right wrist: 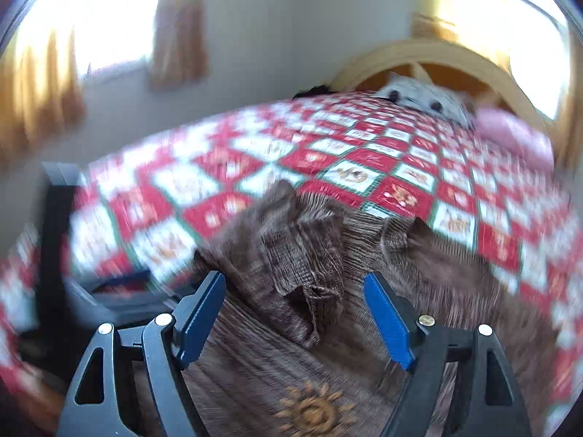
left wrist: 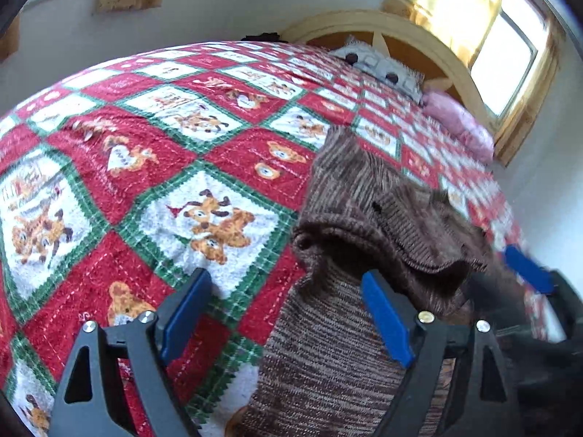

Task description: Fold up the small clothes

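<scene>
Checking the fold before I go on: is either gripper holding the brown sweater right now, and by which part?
Nothing is held. The left gripper and right gripper both stand open above the brown sweater, with no cloth pinched.

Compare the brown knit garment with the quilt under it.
The brown knit garment is plain striped brown; the quilt is red, white and green squares with bears. The garment is rumpled and partly folded over itself; the quilt lies spread flat. The garment covers only one corner of the quilt.
</scene>
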A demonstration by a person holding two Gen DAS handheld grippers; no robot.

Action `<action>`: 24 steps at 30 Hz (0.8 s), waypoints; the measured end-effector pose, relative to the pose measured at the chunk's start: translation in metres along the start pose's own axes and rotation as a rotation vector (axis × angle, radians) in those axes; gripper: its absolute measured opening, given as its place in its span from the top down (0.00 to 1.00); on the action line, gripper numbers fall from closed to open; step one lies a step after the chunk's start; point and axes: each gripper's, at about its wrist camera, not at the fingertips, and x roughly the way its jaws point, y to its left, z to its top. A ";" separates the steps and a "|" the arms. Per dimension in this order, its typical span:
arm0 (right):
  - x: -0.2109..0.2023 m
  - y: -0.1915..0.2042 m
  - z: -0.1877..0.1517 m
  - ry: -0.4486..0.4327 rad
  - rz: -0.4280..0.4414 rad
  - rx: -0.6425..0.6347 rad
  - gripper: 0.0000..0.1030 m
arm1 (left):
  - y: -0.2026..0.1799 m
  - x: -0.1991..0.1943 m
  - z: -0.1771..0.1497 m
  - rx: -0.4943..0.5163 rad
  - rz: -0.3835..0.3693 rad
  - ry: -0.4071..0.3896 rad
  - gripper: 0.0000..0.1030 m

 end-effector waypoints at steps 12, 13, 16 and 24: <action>0.029 -0.082 -0.035 0.140 0.045 0.385 0.92 | 0.003 0.002 0.001 -0.009 -0.014 -0.002 0.12; 0.021 -0.098 -0.047 0.111 0.090 0.510 0.92 | 0.003 0.002 0.001 -0.009 -0.013 -0.002 0.12; 0.011 -0.123 -0.085 0.077 0.147 0.764 0.91 | 0.002 0.003 0.001 -0.001 -0.003 0.000 0.12; 0.000 -0.123 -0.095 0.107 0.110 0.768 0.75 | 0.000 0.003 0.001 0.010 0.012 0.003 0.12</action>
